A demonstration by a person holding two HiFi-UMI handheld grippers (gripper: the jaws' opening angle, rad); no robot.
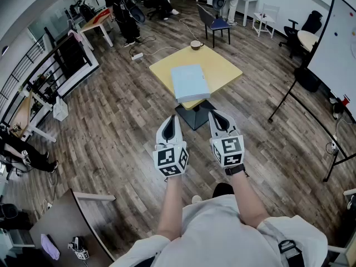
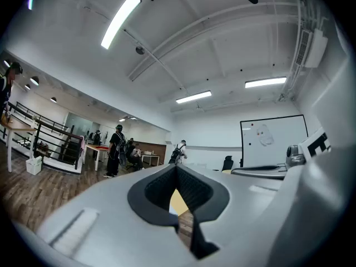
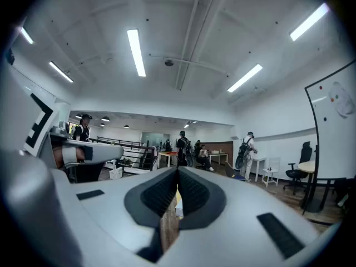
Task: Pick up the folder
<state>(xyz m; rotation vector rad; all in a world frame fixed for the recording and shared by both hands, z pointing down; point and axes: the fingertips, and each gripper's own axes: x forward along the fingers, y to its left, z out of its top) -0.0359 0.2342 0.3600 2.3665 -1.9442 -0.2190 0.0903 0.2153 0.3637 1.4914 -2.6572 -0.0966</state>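
In the head view a pale blue-grey folder [image 1: 189, 82] lies flat on a square yellow table [image 1: 217, 65], at its near edge and jutting a little over it. My left gripper [image 1: 174, 119] and right gripper [image 1: 215, 115] are held level side by side above the floor, short of the table and apart from the folder. Both are shut with nothing between the jaws. In the left gripper view the left gripper [image 2: 177, 167] shows closed tips, with a sliver of the yellow table [image 2: 178, 202] below them. The right gripper [image 3: 178, 171] looks the same in its own view.
A small bowl [image 1: 196, 44] sits at the table's far corner. A black table base [image 1: 194, 115] spreads on the wood floor. A blue chair [image 1: 217, 20] stands behind, a whiteboard on a stand [image 1: 336, 46] at the right, people [image 1: 119, 10] at the back, a dark desk [image 1: 61, 227] near left.
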